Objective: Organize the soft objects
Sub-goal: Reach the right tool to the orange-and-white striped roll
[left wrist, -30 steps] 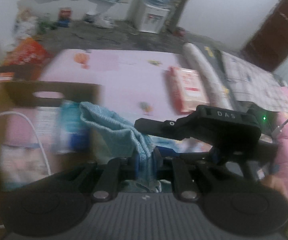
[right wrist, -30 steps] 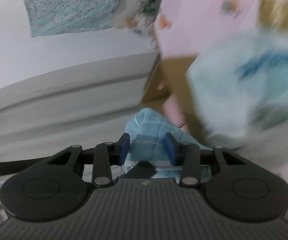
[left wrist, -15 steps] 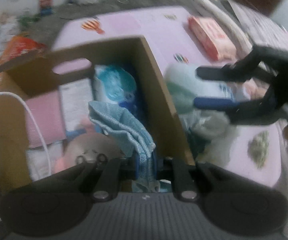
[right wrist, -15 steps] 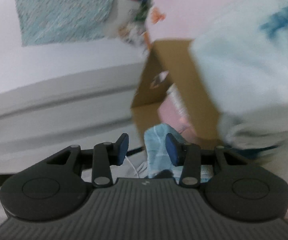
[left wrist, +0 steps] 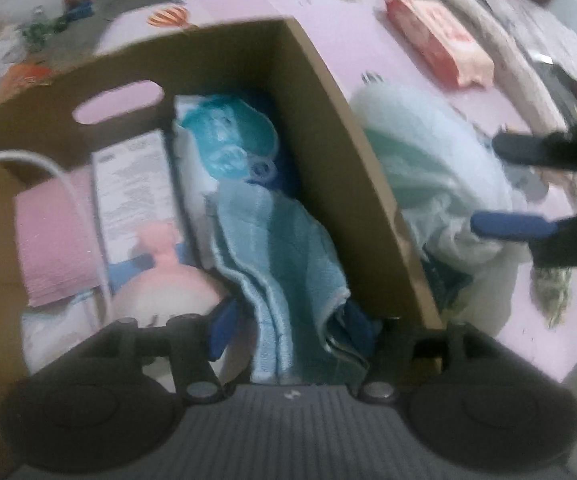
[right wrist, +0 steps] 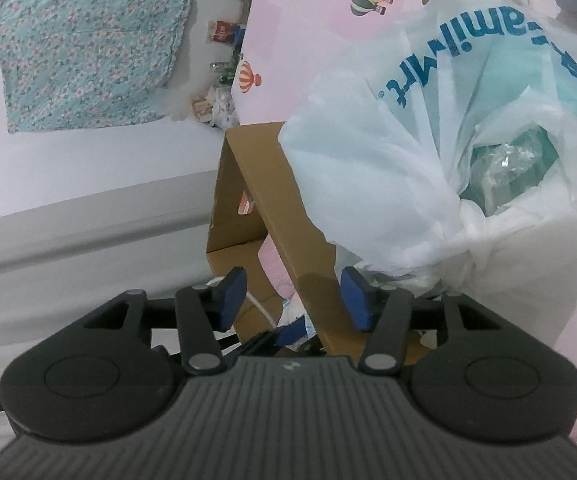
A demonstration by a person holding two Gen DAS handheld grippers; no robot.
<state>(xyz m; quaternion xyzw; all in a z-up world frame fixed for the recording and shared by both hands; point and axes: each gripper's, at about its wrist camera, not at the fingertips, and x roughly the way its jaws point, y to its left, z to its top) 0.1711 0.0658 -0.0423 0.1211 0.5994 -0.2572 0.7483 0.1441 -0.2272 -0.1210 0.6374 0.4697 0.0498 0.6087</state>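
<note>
a pink tabletop (left wrist: 248,4) printed with little hot-air balloons carries an open cardboard box (left wrist: 328,152), with a cluttered floor beyond it and a flowered blue cloth (right wrist: 88,40) hung on the pale wall. the step in hand looks like the letting-go: a light blue towel (left wrist: 284,256) lies draped down inside the box, and the left gripper (left wrist: 294,330) points steeply down over it with its jaws opening, the towel's near end running up between them; the left blue pad stands clear of the cloth, while the right one is mostly hidden behind a fold, so no pinch shows. beside the towel, farther out from the jaws, sit a teal-printed packet (left wrist: 228,136), a pink cloth (left wrist: 52,240), a white leaflet (left wrist: 132,184), a white cable (left wrist: 64,176) and a pale pink rounded thing (left wrist: 164,292) at the left pad. the right gripper (right wrist: 294,294) is outside the box, its jaws also opening and holding nothing; the box's near wall edge rises between its pads, and a knotted white plastic bag (right wrist: 428,168) bulges just ahead and to the right of them, against the outer wall. as a judgement, the towel is as good as stowed, so the left gripper needs to lift straight up without snagging the cloth, and the right would need a wider spread and a soft squeeze near the knot if the bag is to follow.
</note>
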